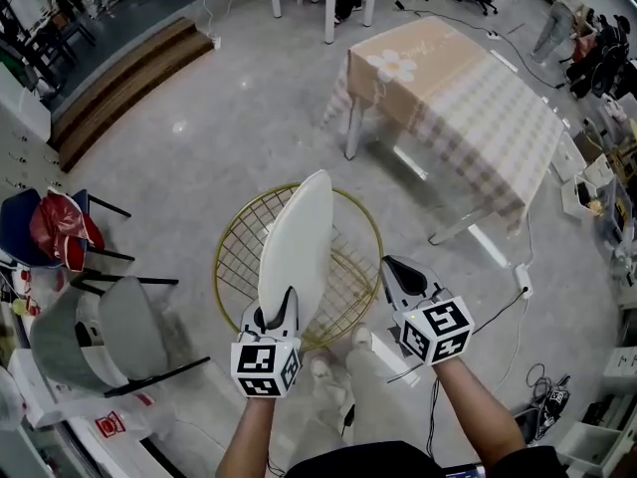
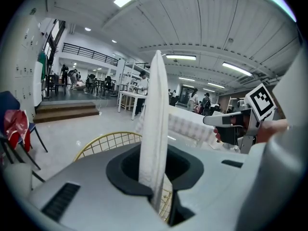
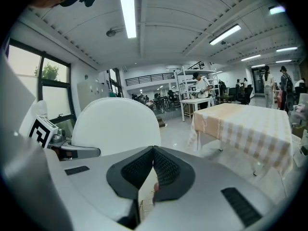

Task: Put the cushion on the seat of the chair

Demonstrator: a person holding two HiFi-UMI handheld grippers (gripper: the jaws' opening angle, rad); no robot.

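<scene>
- Cushion (image 1: 297, 252): white and rounded, it stands on edge at the centre of the head view, held up over the chair and not yet lying on it.
- The left gripper (image 1: 271, 317), low and left of centre, has its jaws narrowed onto the cushion's lower edge. Its own view shows the thin side of the cushion rising straight up from between them.
- The right gripper (image 1: 402, 283), low and right of centre, has its jaws closed together with nothing between them (its own view shows only the cushion's broad face off to the left, apart from it).
- The chair (image 1: 216, 267), a round gold wire frame, sits under the cushion in the middle of the head view. Its mesh seat (image 1: 348, 267) is bare.
- Done, judging from how things lie: the cushion is gripped and is above the chair.
- Left to do, as I judge it: tip the cushion flat, lower it onto the mesh and let go. Most of the placing itself is yet to come.
</scene>
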